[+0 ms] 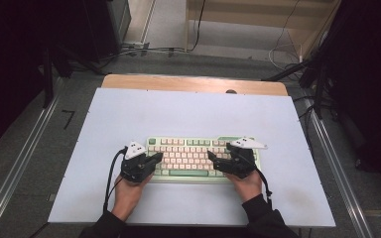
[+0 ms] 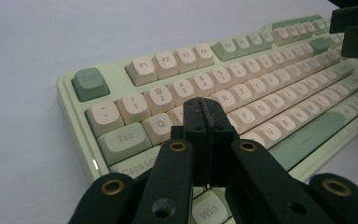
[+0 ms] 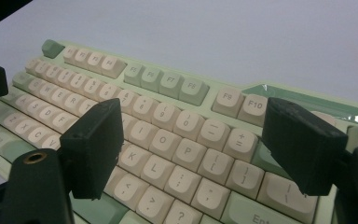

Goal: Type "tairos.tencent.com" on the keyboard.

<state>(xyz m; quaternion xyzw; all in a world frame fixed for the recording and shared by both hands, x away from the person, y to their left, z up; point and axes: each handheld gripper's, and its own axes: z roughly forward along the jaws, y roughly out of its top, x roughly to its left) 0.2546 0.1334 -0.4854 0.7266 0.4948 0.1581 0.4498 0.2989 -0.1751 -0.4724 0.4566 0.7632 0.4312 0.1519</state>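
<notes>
A pale green keyboard (image 1: 191,147) with cream keys lies on the white table top, near the person's edge. My left gripper (image 1: 157,158) hovers over its left end, pointing right. In the left gripper view its jaws (image 2: 204,116) are pressed together with nothing between them, just above the letter keys near Caps Lock (image 2: 135,165). My right gripper (image 1: 212,158) reaches in from the keyboard's right end. In the right gripper view it (image 3: 191,128) stands wide open above the O, P and L keys (image 3: 168,140), holding nothing.
The white table top (image 1: 188,111) stretches far behind and beside the keyboard, with a wooden strip (image 1: 193,83) along its far edge. Metal rails (image 1: 22,158) run down both sides on the floor. Cables and furniture legs lie beyond the table.
</notes>
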